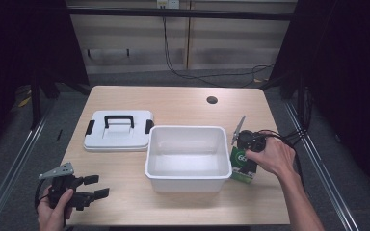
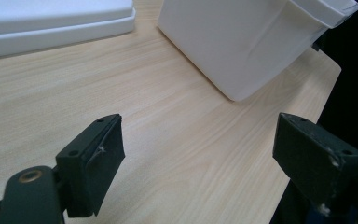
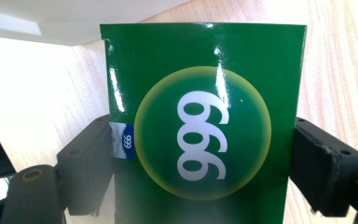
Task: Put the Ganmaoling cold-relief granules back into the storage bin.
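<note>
- My right gripper [image 1: 244,159] had its jaws closed on the green carton [image 3: 205,126], one on each narrow side, just right of the white bin [image 1: 189,180] on the table [image 1: 173,103].
- I judged the carton light, thin-walled and glossy: easy to crush, apt to slip, so a modest squeeze mid-height on the side panels suited it.
- The bin stood open and looked empty.
- Its lid [image 1: 119,130], with a black handle, lay flat to the bin's far left.
- My left gripper [image 1: 89,187] hovered near-left, jaws apart, holding nothing.
</note>
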`<action>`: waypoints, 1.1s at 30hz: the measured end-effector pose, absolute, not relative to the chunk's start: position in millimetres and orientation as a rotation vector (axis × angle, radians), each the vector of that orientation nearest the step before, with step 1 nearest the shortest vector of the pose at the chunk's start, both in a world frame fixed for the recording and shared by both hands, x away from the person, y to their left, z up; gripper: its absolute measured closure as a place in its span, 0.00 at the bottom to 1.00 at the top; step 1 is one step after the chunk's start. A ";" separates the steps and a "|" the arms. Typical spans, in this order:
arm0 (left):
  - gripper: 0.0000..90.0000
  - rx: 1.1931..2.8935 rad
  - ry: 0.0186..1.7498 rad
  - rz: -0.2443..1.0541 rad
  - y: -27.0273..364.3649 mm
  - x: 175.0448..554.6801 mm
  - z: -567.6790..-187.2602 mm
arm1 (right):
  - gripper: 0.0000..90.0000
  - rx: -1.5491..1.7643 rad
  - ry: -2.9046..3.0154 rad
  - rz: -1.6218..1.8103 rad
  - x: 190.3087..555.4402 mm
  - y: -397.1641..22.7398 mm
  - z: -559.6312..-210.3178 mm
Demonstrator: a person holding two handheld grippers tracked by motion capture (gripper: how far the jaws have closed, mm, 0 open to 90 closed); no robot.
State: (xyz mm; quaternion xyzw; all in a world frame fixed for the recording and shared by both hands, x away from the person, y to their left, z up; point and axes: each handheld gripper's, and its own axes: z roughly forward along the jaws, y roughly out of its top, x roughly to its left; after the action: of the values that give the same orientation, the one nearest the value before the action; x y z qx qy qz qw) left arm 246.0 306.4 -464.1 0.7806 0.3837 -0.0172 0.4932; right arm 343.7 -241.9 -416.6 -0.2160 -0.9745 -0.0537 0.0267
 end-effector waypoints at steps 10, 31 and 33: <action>0.18 1.893 0.930 -0.042 306.3 245.9 -464.0 | 0.18 -0.695 -3.015 -0.180 339.3 -249.1 -400.4; 0.18 1.892 0.935 -0.044 305.8 245.7 -464.3 | 0.18 -0.738 -3.000 -0.281 325.6 -272.8 -376.4; 0.18 1.894 0.934 -0.043 305.5 245.8 -464.2 | 0.18 -0.747 -3.010 -0.281 324.6 -275.6 -371.0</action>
State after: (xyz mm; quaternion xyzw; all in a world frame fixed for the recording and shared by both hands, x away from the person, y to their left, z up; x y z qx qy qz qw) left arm 245.8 305.5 -464.2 0.7806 0.3847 -0.0179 0.4923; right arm 324.6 -275.6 -371.0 -0.2400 -0.9665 -0.0901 0.0139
